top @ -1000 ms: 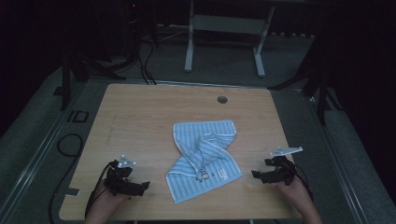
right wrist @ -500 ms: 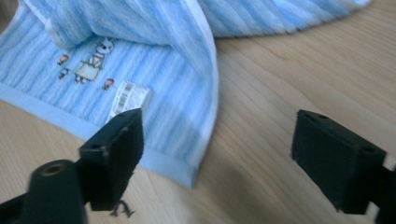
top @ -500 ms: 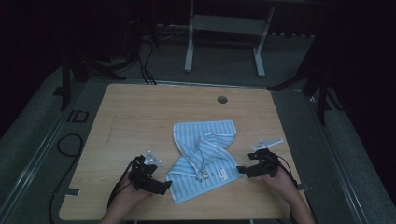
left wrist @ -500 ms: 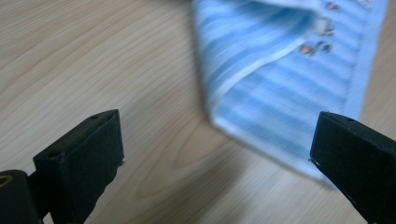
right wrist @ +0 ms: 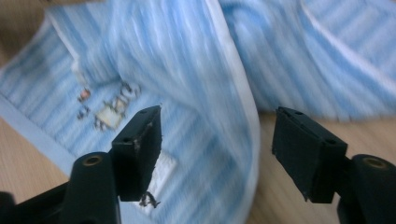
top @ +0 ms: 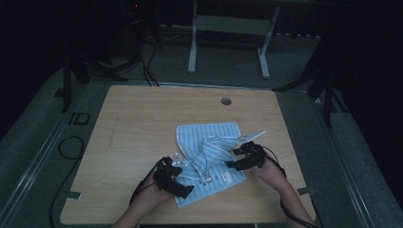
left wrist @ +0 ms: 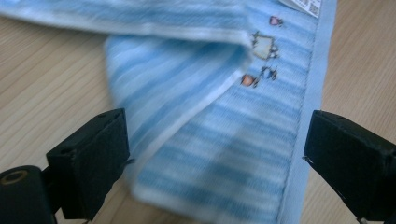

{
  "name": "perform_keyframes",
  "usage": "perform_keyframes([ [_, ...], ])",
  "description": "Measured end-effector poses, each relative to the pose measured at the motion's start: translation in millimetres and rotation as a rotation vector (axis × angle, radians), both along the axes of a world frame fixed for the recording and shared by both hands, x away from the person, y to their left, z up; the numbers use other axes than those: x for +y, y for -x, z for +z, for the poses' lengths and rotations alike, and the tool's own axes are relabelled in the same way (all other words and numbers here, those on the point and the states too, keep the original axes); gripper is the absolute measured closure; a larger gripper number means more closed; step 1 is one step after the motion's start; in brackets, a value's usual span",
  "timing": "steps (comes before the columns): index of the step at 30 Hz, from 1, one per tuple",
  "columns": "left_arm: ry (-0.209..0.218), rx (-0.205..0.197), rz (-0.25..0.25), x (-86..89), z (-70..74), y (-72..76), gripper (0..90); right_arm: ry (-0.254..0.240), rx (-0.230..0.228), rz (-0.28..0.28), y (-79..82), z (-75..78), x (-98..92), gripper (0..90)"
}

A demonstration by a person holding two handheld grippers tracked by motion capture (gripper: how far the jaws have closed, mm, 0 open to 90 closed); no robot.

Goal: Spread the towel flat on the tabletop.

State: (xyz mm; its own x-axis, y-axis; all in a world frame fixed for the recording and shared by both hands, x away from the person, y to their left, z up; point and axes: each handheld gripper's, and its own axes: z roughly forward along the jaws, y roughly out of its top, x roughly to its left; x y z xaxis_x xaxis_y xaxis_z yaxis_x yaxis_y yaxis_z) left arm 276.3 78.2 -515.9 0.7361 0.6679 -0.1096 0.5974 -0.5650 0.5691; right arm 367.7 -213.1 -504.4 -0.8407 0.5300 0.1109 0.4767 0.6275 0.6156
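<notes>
Wooden table (top: pixel 142 128), pale and lit, stands on grey carpet in a dark room; a round cable hole (top: pixel 226 101) sits near its far edge, and a white metal frame (top: pixel 228 28) stands beyond. A blue-striped towel (top: pixel 209 161) lies rumpled on the near half of the table, right of centre. Its long axis runs from the near edge up toward the far right, with a folded ridge crossing the middle. Half a second ago both grippers stood just off the cloth's edges; now each has closed in over it. The left gripper (top: pixel 175 176) rests at the towel's near left corner, its jaws wide apart with striped cloth between them, gripping nothing. The right gripper (top: pixel 243 156) is at the right edge, jaws likewise spread over a fold, unclamped.
</notes>
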Motion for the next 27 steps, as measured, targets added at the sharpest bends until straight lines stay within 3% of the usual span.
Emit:
perform_keyframes([
  [3,0.006,0.003,-0.024,-9.4,0.2,-4.0,13.2,0.002,-0.003,0.017,-5.5,3.2,10.7,33.3],
  [8,-0.008,0.002,-0.064,-23.2,-1.9,-11.1,15.5,-0.003,-0.013,0.039,-11.9,7.4,23.8,36.4],
  [9,-0.008,0.002,-0.064,-23.2,-1.9,-11.1,21.7,-0.003,-0.013,0.039,-11.9,7.4,23.8,36.4],
  [10,-0.001,0.002,-0.059,-27.8,-6.2,-16.5,24.1,0.003,-0.013,0.060,-14.9,8.9,33.9,39.1],
  [14,-0.002,-0.001,-0.043,-32.7,-12.4,-23.4,30.8,0.013,-0.017,0.076,-16.1,8.3,41.6,43.6],
  [18,0.003,0.002,-0.029,-35.4,-16.3,-30.6,39.7,0.025,-0.013,0.101,-16.5,5.2,49.0,55.7],
  [24,0.009,-0.007,-0.028,-36.9,-12.2,-35.9,63.7,0.039,-0.009,0.136,-13.8,2.6,54.8,74.2],
  [27,0.005,-0.031,-0.028,-35.1,-6.6,-36.5,83.7,0.046,-0.016,0.143,-11.6,3.0,55.1,80.8],
])
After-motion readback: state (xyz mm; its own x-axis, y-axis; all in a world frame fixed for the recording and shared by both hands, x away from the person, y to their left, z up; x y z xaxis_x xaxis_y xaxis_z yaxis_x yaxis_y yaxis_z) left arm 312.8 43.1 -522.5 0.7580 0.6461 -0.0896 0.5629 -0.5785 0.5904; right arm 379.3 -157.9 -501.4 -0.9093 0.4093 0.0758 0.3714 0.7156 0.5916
